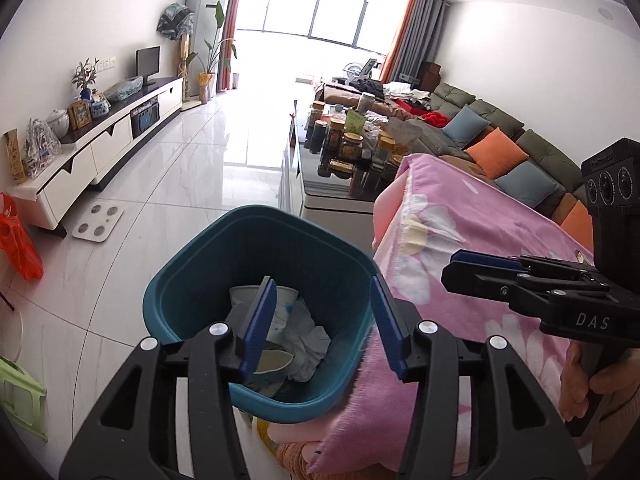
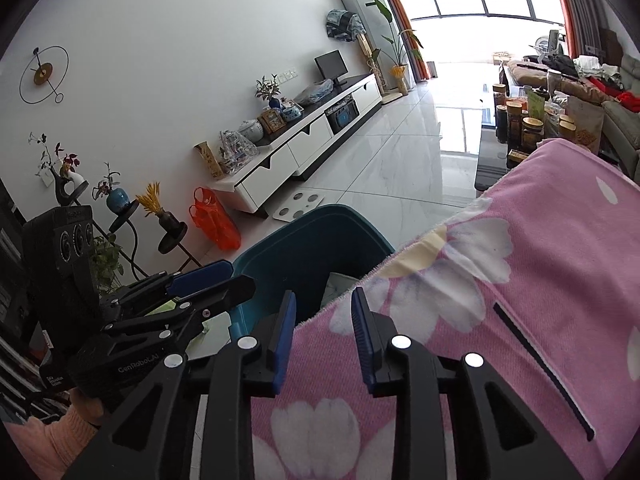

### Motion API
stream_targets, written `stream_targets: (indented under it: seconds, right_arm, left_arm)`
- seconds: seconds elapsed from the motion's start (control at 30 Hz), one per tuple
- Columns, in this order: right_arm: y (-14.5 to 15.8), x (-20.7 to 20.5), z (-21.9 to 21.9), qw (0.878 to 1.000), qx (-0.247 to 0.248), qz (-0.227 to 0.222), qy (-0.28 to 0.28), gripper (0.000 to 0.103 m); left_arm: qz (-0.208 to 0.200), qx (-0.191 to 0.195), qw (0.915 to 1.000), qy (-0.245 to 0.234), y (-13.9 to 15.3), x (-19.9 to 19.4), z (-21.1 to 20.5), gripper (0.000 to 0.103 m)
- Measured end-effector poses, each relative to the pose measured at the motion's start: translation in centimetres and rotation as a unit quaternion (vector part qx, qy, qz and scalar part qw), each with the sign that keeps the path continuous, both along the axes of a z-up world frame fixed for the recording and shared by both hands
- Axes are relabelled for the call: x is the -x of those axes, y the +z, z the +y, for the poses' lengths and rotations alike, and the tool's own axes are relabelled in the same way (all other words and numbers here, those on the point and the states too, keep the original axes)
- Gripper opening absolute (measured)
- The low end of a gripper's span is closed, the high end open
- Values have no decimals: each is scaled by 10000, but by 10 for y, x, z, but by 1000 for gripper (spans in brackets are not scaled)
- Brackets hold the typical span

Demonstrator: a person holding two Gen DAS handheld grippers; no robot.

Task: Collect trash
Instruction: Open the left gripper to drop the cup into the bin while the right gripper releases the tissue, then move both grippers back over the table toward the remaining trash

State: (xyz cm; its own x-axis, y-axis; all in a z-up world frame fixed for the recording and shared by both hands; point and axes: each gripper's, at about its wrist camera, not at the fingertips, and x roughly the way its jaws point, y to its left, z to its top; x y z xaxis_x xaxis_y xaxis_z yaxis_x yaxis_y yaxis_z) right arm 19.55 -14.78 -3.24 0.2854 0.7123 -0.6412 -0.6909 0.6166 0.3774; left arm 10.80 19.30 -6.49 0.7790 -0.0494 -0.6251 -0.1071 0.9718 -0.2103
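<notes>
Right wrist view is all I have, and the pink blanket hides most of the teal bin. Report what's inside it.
Observer: The left wrist view shows a white paper cup and crumpled tissue in the teal bin.
Operator: Now give me the left gripper's jaws.
Observer: The left gripper is open over the bin, with nothing between its pads.
Operator: Check the floor on the bin's far left.
Observer: A green plastic stool stands there, well apart from the bin.

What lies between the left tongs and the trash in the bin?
Nothing: in the left wrist view the open left tongs hang above the bin, with crumpled paper visible straight below.
</notes>
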Motion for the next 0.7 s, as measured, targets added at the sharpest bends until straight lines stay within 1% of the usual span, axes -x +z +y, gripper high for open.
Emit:
stream_targets:
  seconds: [0.07, 0.1, 0.2, 0.4, 0.53, 0.7]
  right_arm:
    - [9, 8, -21, 9998, -79, -147, -106, 29]
    - [12, 10, -31, 9996, -108, -201, -162, 30]
    - [21, 21, -66, 9984, -174, -379, -381, 30]
    - [25, 41, -136, 9935, -205, -523, -989, 31]
    - [22, 53, -185, 9868, -117, -547, -1517, 31]
    - [19, 66, -244, 9731, -44, -549, -2238, 31]
  left_arm:
    - [-157, -33, 9996, -214, 9, 8, -16, 50]
    - [-226, -44, 9992, -322, 14, 12, -25, 52]
    - [-352, 6, 9969, -707, 24, 18, -54, 53]
    - [-357, 42, 9878, -1516, 29, 17, -118, 54]
    - [-274, 118, 9782, -2057, 23, 14, -162, 54]
    - [-185, 161, 9617, -2729, 19, 10, -224, 54]
